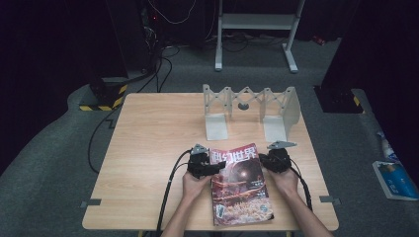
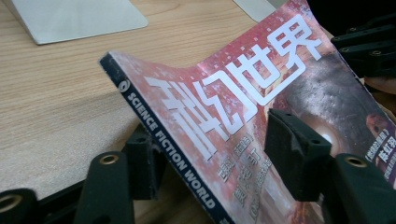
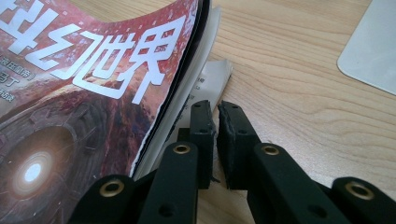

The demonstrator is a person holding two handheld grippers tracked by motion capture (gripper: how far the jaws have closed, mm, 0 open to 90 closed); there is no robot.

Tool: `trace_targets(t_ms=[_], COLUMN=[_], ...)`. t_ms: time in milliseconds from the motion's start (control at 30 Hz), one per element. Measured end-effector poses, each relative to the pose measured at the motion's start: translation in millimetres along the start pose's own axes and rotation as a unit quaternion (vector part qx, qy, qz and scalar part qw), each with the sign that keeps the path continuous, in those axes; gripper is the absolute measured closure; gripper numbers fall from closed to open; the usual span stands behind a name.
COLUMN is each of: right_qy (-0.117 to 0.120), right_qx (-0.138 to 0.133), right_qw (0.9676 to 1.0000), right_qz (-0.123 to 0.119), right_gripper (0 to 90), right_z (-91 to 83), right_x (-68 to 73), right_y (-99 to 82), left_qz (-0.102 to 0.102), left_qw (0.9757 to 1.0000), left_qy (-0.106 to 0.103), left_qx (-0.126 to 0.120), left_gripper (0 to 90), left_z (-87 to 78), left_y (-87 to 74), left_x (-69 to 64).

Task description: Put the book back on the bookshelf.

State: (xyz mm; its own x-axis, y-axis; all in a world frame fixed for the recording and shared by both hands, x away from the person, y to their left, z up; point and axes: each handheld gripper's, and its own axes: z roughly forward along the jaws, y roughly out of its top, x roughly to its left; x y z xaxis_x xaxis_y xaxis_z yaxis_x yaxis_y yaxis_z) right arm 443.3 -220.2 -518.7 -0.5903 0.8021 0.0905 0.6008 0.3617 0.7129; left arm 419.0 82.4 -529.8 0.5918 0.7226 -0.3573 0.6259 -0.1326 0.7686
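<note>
Wooden table (image 1: 148, 148) on grey carpet, dark room behind. At left of the high view, a black cable (image 1: 170, 185) trailing from the left gripper (image 1: 205, 168), held in the left hand (image 1: 195, 183) near the front edge of the table. Jaws pointing right, toward the magazine (image 1: 239, 185), spread either side of its spine edge: in the left gripper view, one black jaw under the spine, the other resting over the red cover, the dark spine strip reading "SCIENCE FICTION WORLD" running between them; upper left corner of the magazine raised off the wood, cover bowed. Whether the pads squeeze it or merely bracket it, cannot tell. Magazine lying near the front centre of the table, between the two grippers, large white characters across its top, glowing orb artwork below. Behind it, toward the far edge, a pale grey folding bookstand (image 1: 249, 111) with scissor-lattice back and two flat end plates, standing apart from the magazine. At right, the right gripper (image 1: 269, 160) held in the right hand (image 1: 286, 180), just beside the magazine's right edge; in the right gripper view, its fingers (image 3: 203, 135) nearly pressed together, only a thin gap left, holding nothing, tips beside the fanned page edges and a loose white sheet (image 3: 212, 77) poking out beneath. Far right on the floor, a blue and white packet (image 1: 395, 177).
</note>
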Motion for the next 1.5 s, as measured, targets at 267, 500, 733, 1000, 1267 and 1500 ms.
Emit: trace_targets(t_ms=[267, 500, 733, 1000, 1267, 1500], right_qy=[0.019, 0.027, 0.038, 0.018, 0.026, 0.032], right_qx=[0.000, -0.007, -0.006, 0.001, 0.001, -0.001], right_qw=[0.9997, 0.9994, 0.9990, 0.9996, 0.9993, 0.9990], right_qz=[-0.013, -0.021, -0.024, -0.020, -0.025, -0.032], right_gripper=[83.6, 84.1, 84.7, 84.5, 84.7, 84.9], right_z=[3.4, 2.1, 3.2, 6.8, 7.8, 10.8], right_x=[10.7, 17.0, 26.0, 25.3, 27.7, 35.6], right_y=[0.8, 2.5, 7.0, 5.1, 4.9, 6.0], left_qz=[-0.001, -0.006, -0.010, -0.008, -0.012, -0.022], left_qw=[0.9999, 0.9999, 0.9999, 0.9999, 0.9999, 0.9997], left_qy=[-0.002, -0.002, -0.004, -0.004, -0.008, -0.012], left_qx=[0.010, 0.008, 0.007, 0.006, 0.006, 0.008], left_gripper=[31.3, 31.1, 31.1, 31.1, 31.3, 34.5], left_z=[2.2, 2.2, 2.6, 2.8, 2.7, 2.1], left_y=[0.5, 0.9, 1.0, 1.0, 1.2, 1.8], left_x=[-1.4, 0.2, 0.6, 0.6, 0.7, 2.1])
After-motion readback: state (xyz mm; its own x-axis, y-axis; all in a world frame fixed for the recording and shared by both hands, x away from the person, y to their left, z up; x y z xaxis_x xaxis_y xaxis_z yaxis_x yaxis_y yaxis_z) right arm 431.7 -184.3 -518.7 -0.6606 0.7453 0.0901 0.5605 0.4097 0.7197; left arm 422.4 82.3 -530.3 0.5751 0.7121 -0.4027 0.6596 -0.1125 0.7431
